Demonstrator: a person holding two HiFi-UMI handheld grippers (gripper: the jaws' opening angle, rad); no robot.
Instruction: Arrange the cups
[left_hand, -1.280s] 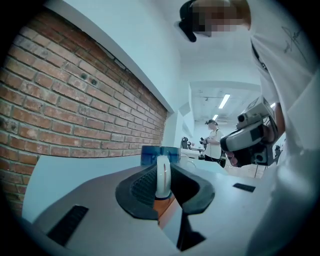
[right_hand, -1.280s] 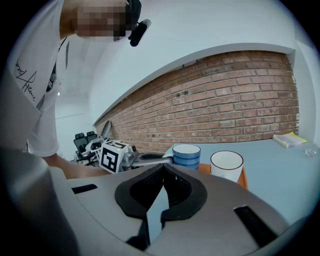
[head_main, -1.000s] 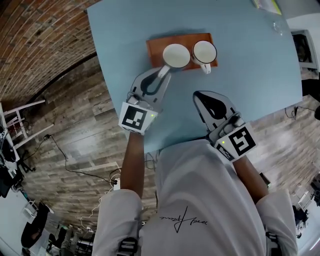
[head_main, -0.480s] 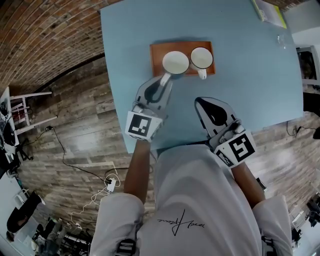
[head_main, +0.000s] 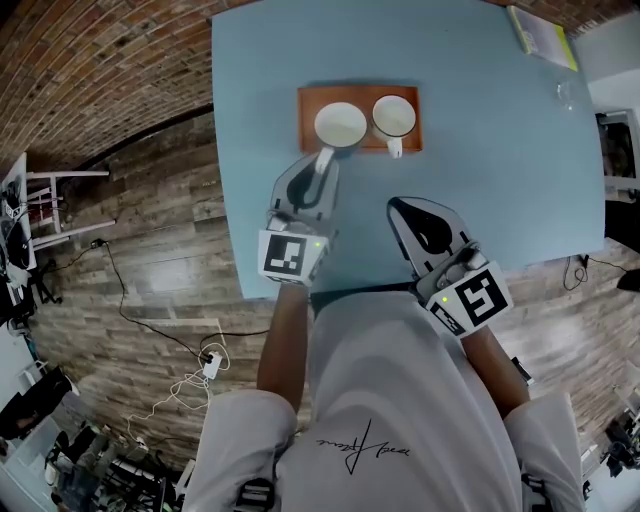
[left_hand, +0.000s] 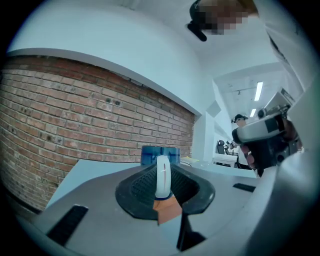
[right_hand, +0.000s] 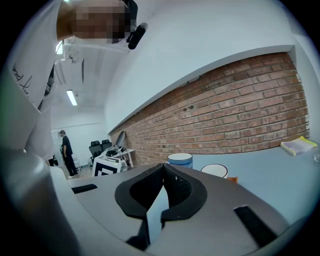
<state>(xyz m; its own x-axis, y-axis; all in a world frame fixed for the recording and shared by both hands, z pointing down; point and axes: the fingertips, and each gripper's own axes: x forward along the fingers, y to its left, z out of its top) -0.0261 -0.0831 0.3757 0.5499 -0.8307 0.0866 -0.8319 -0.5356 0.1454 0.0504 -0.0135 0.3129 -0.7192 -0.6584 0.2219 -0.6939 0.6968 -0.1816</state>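
Right: blue table (head_main: 500, 150), wooden tray (head_main: 308, 108) on it, both mugs on the tray. My left gripper (head_main: 322, 160) pinches the handle (left_hand: 163, 175) of the left mug (head_main: 340, 124); my right gripper (head_main: 396, 206) hovers closed, empty. Next, I reckon: square it beside the right mug (head_main: 394, 115), then release gently.

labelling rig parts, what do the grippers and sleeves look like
The left gripper and right gripper are grey with black ridged pads; each carries a white cube with black square markers and a green light. The person wears a white short-sleeved t-shirt.
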